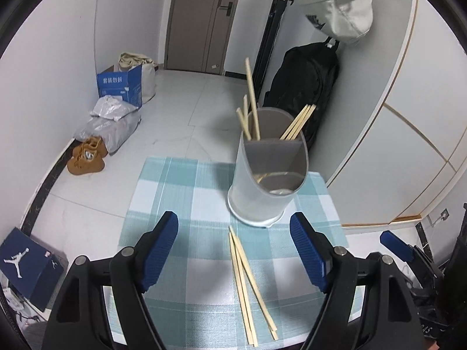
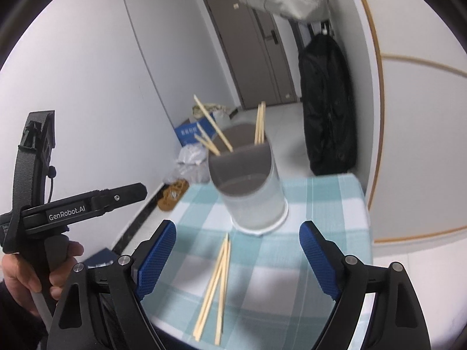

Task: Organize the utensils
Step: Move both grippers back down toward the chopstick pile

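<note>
Both grippers, left (image 1: 233,250) and right (image 2: 238,258), are hanging with jaws released and gripping nothing, over loose chopsticks (image 1: 248,285) lying on the cloth (image 1: 181,192) (some already standing in the holder (image 1: 268,175)). Next comes pinching one.

Setting: home, entrance hallway. Evidence: grey-brown entry door (image 1: 201,20) with handle lock at the far end; pale tiled floor (image 1: 181,110); tan boots (image 1: 87,157) against the wall beside grey parcel bags (image 1: 111,122); blue cardboard box (image 1: 121,86) with a canvas tote (image 1: 137,61) behind it; sneaker box (image 1: 26,265) on the floor; black backpack (image 1: 306,87) and a pale cap (image 1: 338,5) hung on the wall; small table (image 1: 186,192) laid with a teal-and-white checked cloth.
</note>
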`<state>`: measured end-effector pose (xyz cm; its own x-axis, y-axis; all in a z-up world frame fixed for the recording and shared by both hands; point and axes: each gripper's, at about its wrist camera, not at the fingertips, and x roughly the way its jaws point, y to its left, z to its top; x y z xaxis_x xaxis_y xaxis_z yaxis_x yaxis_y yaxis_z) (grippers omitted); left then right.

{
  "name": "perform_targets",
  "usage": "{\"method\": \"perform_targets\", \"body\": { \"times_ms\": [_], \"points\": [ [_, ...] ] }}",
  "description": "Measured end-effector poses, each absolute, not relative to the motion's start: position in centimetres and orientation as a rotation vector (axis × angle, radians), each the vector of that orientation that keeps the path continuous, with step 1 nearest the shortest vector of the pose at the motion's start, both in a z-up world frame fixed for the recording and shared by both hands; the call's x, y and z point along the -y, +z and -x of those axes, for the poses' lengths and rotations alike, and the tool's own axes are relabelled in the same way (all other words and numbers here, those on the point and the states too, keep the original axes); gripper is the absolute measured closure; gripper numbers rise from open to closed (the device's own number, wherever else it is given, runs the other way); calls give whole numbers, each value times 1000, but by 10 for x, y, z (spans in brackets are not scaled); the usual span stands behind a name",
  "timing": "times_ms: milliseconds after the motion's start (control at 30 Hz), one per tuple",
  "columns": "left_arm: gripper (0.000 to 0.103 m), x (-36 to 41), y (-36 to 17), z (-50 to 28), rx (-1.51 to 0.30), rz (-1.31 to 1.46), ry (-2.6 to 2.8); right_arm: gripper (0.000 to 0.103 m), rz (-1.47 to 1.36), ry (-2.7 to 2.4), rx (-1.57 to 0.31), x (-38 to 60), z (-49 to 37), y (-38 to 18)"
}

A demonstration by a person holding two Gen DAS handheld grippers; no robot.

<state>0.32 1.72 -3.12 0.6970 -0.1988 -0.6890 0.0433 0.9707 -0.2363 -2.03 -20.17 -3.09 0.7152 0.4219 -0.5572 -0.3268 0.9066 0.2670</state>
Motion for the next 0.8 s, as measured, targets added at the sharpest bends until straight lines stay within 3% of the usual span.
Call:
{"method": "perform_targets", "body": {
  "times_ms": [233,467,800],
  "points": [
    [28,-25,-67,-12,-851,224,-120,18,-126,403,-762,192,14,-65],
    [28,-51,-98,-26,-909,242,-68,37,-70,408,-860,172,0,-94],
    [28,-102,-111,-42,-951,390,9,49,66,445,-955,123,-45,-112]
  ]
}}
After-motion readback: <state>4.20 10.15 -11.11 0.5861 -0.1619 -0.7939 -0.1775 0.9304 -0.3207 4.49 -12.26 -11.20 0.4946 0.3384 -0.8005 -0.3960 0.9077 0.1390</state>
